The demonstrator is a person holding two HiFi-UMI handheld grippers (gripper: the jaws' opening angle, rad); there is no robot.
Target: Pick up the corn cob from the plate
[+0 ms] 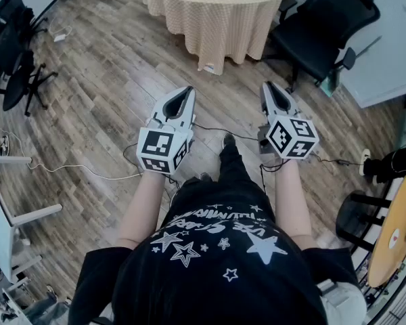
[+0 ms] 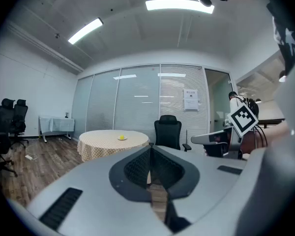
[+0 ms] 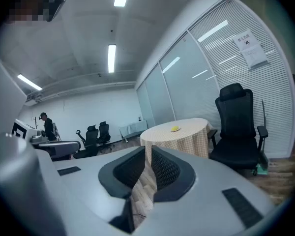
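The corn cob [image 2: 121,137] is a small yellow thing on a plate, in the middle of a round table with a checked cloth [image 2: 113,142], far ahead of both grippers. In the right gripper view the corn cob [image 3: 175,128] lies on the same table [image 3: 179,136]. In the head view the table [image 1: 216,12] stands at the top edge, across a stretch of wood floor. My left gripper [image 1: 187,91] and right gripper [image 1: 266,87] are held side by side at waist height, pointing at the table. Both are shut and hold nothing.
A black office chair [image 1: 325,26] stands right of the table beside a white desk [image 1: 386,53]. More black chairs [image 1: 13,53] stand at the far left. Cables [image 1: 68,171] trail over the floor. A person [image 3: 46,127] stands far off at the left.
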